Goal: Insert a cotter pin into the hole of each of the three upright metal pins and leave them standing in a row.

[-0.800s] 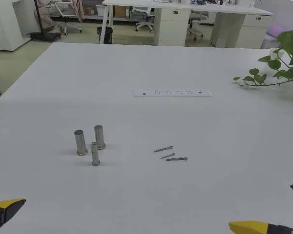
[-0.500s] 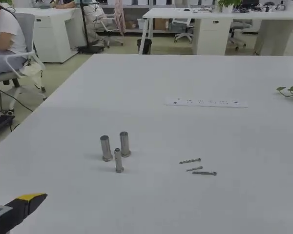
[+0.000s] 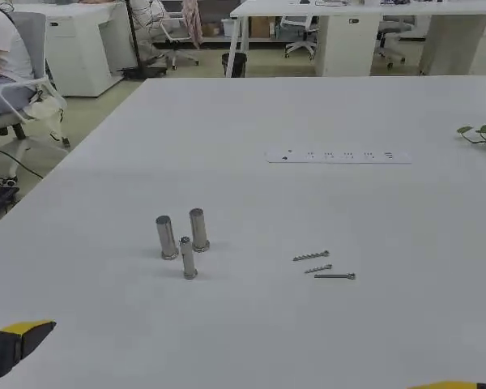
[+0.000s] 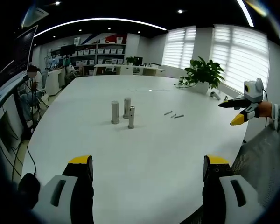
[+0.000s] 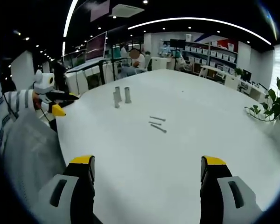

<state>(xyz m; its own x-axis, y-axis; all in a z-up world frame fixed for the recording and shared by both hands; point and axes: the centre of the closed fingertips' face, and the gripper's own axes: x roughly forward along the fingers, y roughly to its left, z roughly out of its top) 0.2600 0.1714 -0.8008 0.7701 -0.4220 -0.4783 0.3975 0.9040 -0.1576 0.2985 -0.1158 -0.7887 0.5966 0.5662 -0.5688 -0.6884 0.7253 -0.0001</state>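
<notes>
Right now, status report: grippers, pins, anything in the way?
Left gripper open, right gripper open, both empty. Three metal pins upright, clustered; three cotter pins lying loose, apart from them. Power strip beyond, not in the way.

Pretty standard open-plan office: a big white table (image 3: 251, 340) with a white power strip (image 3: 338, 156) toward 12 o'clock and a leafy plant (image 3: 484, 132) at 3. More white desks (image 3: 340, 10) sit past the far edge, with a grey office chair (image 3: 34, 40) at 10 on a pale floor (image 3: 97, 105). There are blinds over the windows (image 4: 233, 51) and a curved ceiling light strip (image 4: 98, 20) overhead.
</notes>
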